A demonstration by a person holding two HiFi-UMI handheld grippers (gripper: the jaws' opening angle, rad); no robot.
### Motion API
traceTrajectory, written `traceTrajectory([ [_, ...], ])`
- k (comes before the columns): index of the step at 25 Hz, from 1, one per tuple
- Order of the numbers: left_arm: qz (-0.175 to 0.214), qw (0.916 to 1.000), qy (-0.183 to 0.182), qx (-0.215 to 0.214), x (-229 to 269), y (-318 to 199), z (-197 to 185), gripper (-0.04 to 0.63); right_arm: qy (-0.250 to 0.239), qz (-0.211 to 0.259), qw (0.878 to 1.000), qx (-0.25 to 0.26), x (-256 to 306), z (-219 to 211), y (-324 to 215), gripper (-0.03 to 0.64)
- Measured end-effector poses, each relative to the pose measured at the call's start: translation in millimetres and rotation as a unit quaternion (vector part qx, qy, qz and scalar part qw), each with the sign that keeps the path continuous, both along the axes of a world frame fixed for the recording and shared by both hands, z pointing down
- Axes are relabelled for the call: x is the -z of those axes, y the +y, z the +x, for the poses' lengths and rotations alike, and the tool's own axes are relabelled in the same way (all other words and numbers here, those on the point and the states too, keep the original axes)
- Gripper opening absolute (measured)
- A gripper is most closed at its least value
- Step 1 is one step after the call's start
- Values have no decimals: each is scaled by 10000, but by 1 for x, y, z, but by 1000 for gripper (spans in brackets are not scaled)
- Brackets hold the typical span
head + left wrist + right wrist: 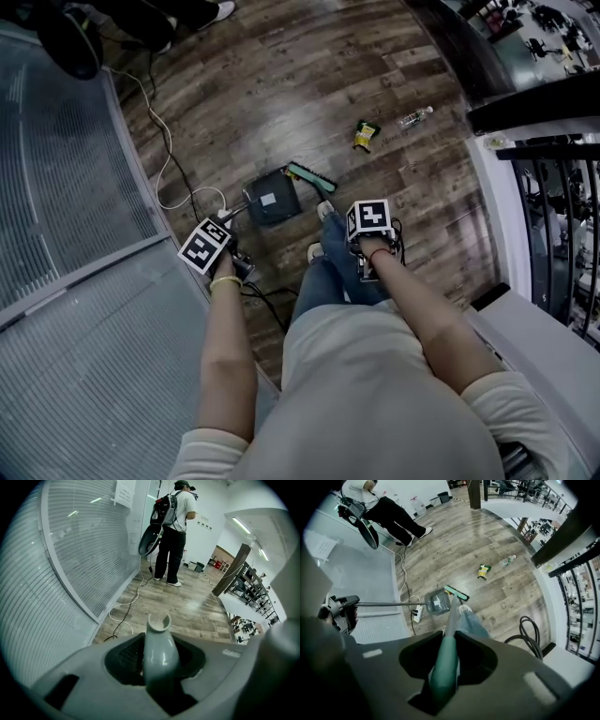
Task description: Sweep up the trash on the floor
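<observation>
Two pieces of trash show in the head view, upper centre right on the wooden floor (281,84): one yellow-green wrapper (366,135) and one clear bottle (414,116), near each other and well apart from the tools. One dustpan (272,199) sits at mid-frame with one broom head (312,176) touching its upper right corner. The left gripper (223,240) and right gripper (367,240) hang below them, either side of the person's legs.

In the left gripper view the jaws are clenched on the grey dustpan handle (159,648), which rises through the centre. One other person (172,531) stands at top centre beside the glass wall (79,545).

In the right gripper view the jaws are clamped on the green broom handle (444,667), which runs up to the broom head at centre. The wrapper and bottle lie in the upper right, one white power strip (418,613) lies left of the dustpan, and one black hose coil (529,630) sits at lower right.

Judging from this, no sweeping has begun. To do it well, carry both tools to the trash, set the pan's lip flat on the floor just beside the wrapper, and draw short strokes toward it; the bottle may roll, so approach it from its far side.
</observation>
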State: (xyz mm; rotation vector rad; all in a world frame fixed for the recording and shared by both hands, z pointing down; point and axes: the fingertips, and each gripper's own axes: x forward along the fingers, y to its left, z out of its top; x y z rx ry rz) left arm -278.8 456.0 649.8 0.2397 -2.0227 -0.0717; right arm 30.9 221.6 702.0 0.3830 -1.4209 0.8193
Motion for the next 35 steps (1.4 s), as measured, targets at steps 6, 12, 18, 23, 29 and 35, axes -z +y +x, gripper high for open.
traceTrajectory([
  [6, 53, 10000, -17, -17, 0, 0, 3, 112, -37, -209, 9997, -142, -1, -2, 30, 97],
  [12, 110, 9999, -40, -32, 0, 4, 7, 114, -50, -319, 9982, -515, -1, -4, 43, 97],
  [18, 133, 9999, -46, -36, -1, 2, 11, 115, -88, -627, 9926, -1037, 0, -6, 57, 97],
  [23, 141, 9999, -68, -45, 1, 2, 14, 117, -197, -910, 9871, -1305, 2, -7, 69, 97],
  [29, 138, 9999, -71, -52, 2, 2, 18, 117, -294, -1275, 9844, -1174, 6, -8, 92, 97],
  [35, 136, 9998, -85, -72, 3, 3, 24, 117, -359, -1352, 9854, -967, 16, -7, 108, 97],
])
